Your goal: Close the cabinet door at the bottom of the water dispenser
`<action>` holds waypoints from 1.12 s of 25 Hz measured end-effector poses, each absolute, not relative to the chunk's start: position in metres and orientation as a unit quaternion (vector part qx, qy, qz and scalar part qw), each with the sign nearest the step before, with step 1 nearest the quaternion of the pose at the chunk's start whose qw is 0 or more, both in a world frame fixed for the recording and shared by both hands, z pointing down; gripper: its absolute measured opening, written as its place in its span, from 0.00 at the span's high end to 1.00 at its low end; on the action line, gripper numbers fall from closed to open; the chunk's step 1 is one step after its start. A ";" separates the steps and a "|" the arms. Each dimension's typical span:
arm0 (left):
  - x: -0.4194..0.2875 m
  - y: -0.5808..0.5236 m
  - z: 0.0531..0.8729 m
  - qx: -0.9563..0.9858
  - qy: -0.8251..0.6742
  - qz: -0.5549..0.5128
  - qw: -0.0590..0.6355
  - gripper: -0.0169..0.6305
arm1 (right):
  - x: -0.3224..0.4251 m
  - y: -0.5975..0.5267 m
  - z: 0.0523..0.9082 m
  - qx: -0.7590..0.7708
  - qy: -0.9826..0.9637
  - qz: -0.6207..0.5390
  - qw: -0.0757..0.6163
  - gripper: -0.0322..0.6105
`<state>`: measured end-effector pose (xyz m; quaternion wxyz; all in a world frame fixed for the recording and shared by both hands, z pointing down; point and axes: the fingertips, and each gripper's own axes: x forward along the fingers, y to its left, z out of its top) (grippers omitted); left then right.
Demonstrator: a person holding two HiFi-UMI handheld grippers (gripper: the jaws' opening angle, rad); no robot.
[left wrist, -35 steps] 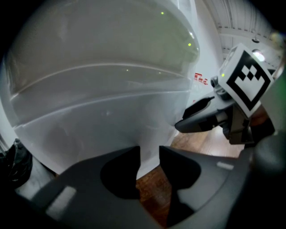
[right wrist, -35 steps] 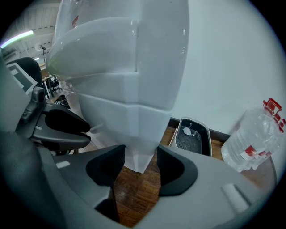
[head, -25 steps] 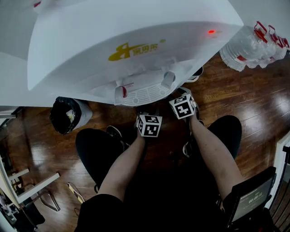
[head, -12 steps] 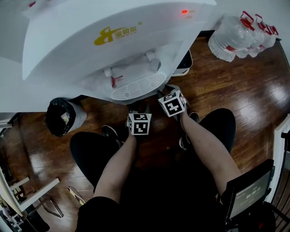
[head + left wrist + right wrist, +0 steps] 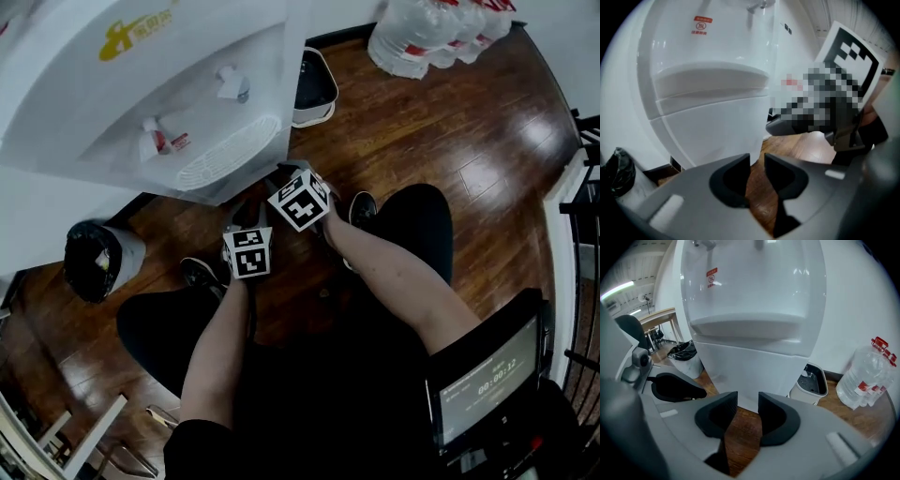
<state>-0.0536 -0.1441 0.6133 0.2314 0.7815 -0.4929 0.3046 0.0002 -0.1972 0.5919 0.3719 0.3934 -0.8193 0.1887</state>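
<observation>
Pulled back from the tall white plastic water dispenser, left tongs and right tongs have just been closing yet stand apart, empty (2 bare gaps). Its white bottom cabinet door looks flush; unlatched, it could spring open.

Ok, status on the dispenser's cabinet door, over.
Left gripper, right gripper: jaws just been closing, apart, empty. Cabinet door looks shut, flush. White bin stands beside, not blocking.

Head view: the water dispenser runs off the upper left, its bulge hiding the cabinet door; water bottles are cropped at top.
</observation>
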 end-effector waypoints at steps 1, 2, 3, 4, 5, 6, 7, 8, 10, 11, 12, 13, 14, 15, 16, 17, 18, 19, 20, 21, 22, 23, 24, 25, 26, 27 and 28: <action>-0.051 -0.141 0.609 0.784 -0.493 0.301 0.229 0.79 | 0.002 -0.192 0.589 0.396 -0.819 0.188 0.370 0.73; -0.050 -0.137 0.606 0.785 -0.493 0.298 0.228 0.80 | 0.003 -0.187 0.586 0.398 -0.819 0.188 0.368 0.75; -0.049 -0.133 0.602 0.786 -0.494 0.295 0.227 0.80 | 0.004 -0.182 0.584 0.400 -0.819 0.188 0.366 0.75; -0.048 -0.129 0.599 0.786 -0.496 0.291 0.228 0.80 | 0.005 -0.176 0.582 0.402 -0.819 0.189 0.363 0.76; -0.048 -0.124 0.595 0.785 -0.499 0.287 0.229 0.80 | 0.007 -0.170 0.580 0.403 -0.819 0.190 0.361 0.77; -0.048 -0.121 0.592 0.785 -0.502 0.283 0.228 0.81 | 0.008 -0.165 0.579 0.404 -0.820 0.190 0.359 0.77; -0.049 -0.118 0.588 0.784 -0.506 0.279 0.226 0.81 | 0.008 -0.160 0.577 0.404 -0.821 0.188 0.357 0.78; -0.050 -0.115 0.582 0.784 -0.511 0.275 0.221 0.81 | 0.008 -0.155 0.574 0.405 -0.822 0.186 0.354 0.80; -0.053 -0.109 0.565 0.785 -0.522 0.261 0.206 0.81 | 0.006 -0.145 0.565 0.410 -0.827 0.184 0.338 0.85; -0.053 -0.104 0.553 0.787 -0.528 0.250 0.198 0.81 | 0.005 -0.138 0.559 0.415 -0.830 0.185 0.324 0.89; -0.055 -0.098 0.542 0.788 -0.534 0.240 0.189 0.82 | 0.003 -0.130 0.553 0.420 -0.833 0.187 0.308 0.91; -0.058 -0.093 0.533 0.789 -0.541 0.230 0.178 0.82 | 0.003 -0.122 0.547 0.425 -0.836 0.188 0.292 0.94; -0.060 -0.089 0.525 0.789 -0.548 0.221 0.166 0.84 | 0.003 -0.114 0.541 0.428 -0.840 0.188 0.275 0.94; -0.061 -0.086 0.518 0.789 -0.554 0.215 0.156 0.84 | 0.003 -0.108 0.535 0.430 -0.844 0.188 0.260 0.94; -0.061 -0.084 0.512 0.789 -0.560 0.209 0.146 0.84 | 0.003 -0.102 0.530 0.431 -0.848 0.189 0.244 0.94; -0.061 -0.082 0.505 0.789 -0.564 0.202 0.136 0.85 | 0.003 -0.096 0.526 0.432 -0.851 0.192 0.229 0.94; -0.060 -0.080 0.498 0.790 -0.568 0.194 0.127 0.86 | 0.002 -0.090 0.520 0.432 -0.854 0.196 0.214 0.94; -0.059 -0.077 0.491 0.791 -0.571 0.187 0.119 0.86 | -0.002 -0.083 0.514 0.431 -0.858 0.197 0.199 0.94; -0.059 -0.074 0.485 0.791 -0.573 0.181 0.112 0.86 | -0.007 -0.077 0.506 0.428 -0.863 0.194 0.186 0.94; -0.059 -0.069 0.480 0.792 -0.576 0.176 0.105 0.86 | -0.013 -0.071 0.499 0.424 -0.869 0.184 0.176 0.94; -0.059 -0.064 0.477 0.791 -0.578 0.172 0.101 0.86 | -0.018 -0.065 0.492 0.419 -0.876 0.171 0.168 0.94; -0.058 -0.058 0.475 0.790 -0.581 0.167 0.100 0.86 | -0.021 -0.057 0.486 0.414 -0.882 0.155 0.163 0.94; -0.057 -0.051 0.473 0.789 -0.584 0.162 0.103 0.87 | -0.024 -0.050 0.480 0.409 -0.887 0.139 0.160 0.94; -0.057 -0.044 0.472 0.787 -0.587 0.156 0.106 0.87 | -0.024 -0.041 0.476 0.407 -0.891 0.127 0.157 0.94; -0.056 -0.037 0.470 0.785 -0.590 0.150 0.110 0.87 | -0.024 -0.033 0.471 0.405 -0.893 0.121 0.153 0.94; -0.056 -0.031 0.469 0.783 -0.594 0.143 0.113 0.87 | -0.023 -0.027 0.466 0.405 -0.895 0.118 0.147 0.94; -0.056 -0.026 0.468 0.780 -0.599 0.136 0.117 0.87 | -0.020 -0.021 0.462 0.406 -0.895 0.117 0.140 0.94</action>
